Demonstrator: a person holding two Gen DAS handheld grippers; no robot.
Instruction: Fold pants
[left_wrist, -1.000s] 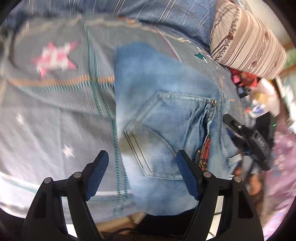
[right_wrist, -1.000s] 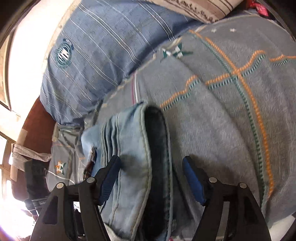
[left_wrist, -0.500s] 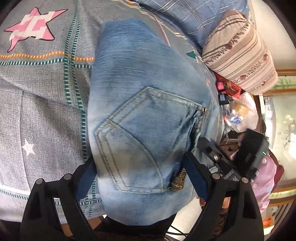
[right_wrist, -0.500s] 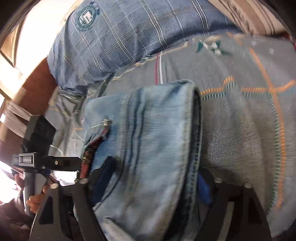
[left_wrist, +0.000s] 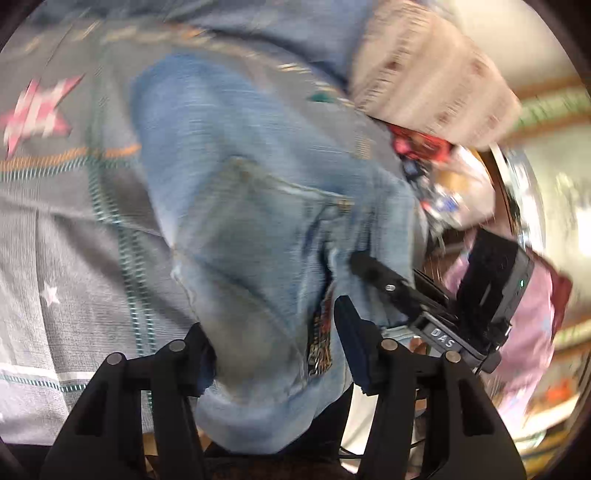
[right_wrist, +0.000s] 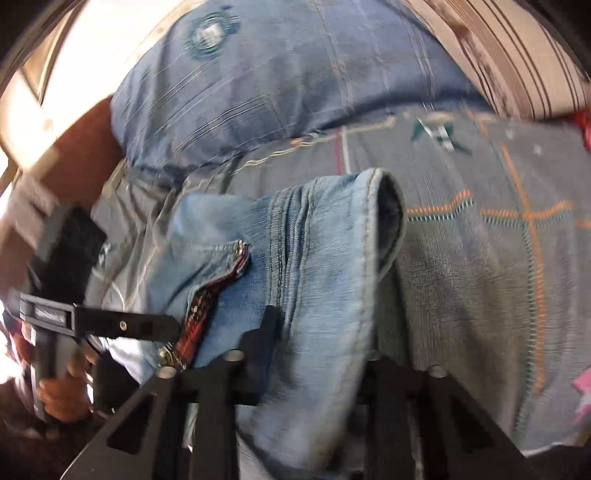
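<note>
Left gripper (left_wrist: 275, 354) clamped on jeans (left_wrist: 255, 221) at 6 o'clock. Right gripper (right_wrist: 317, 354) clamped on jeans (right_wrist: 295, 266) waistband. Denim draped over grey bedspread (left_wrist: 66, 229). Blue pillow (right_wrist: 280, 81) at 12 o'clock, striped bolster (left_wrist: 424, 74) at 1 o'clock.

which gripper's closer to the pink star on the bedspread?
Left. The pink star lies up-left of the left gripper, which straddles the jeans; the right gripper sits farther along the jeans, the star at that frame's edge.

**Jeans on the quilt, pillows behind**

The folded light-blue denim pants (left_wrist: 251, 221) lie on the grey star-patterned quilt (left_wrist: 74, 236). Behind the pants sits the blue plaid pillow (right_wrist: 295, 81); right of that pillow, the brown-striped bolster (left_wrist: 424, 85).
</note>
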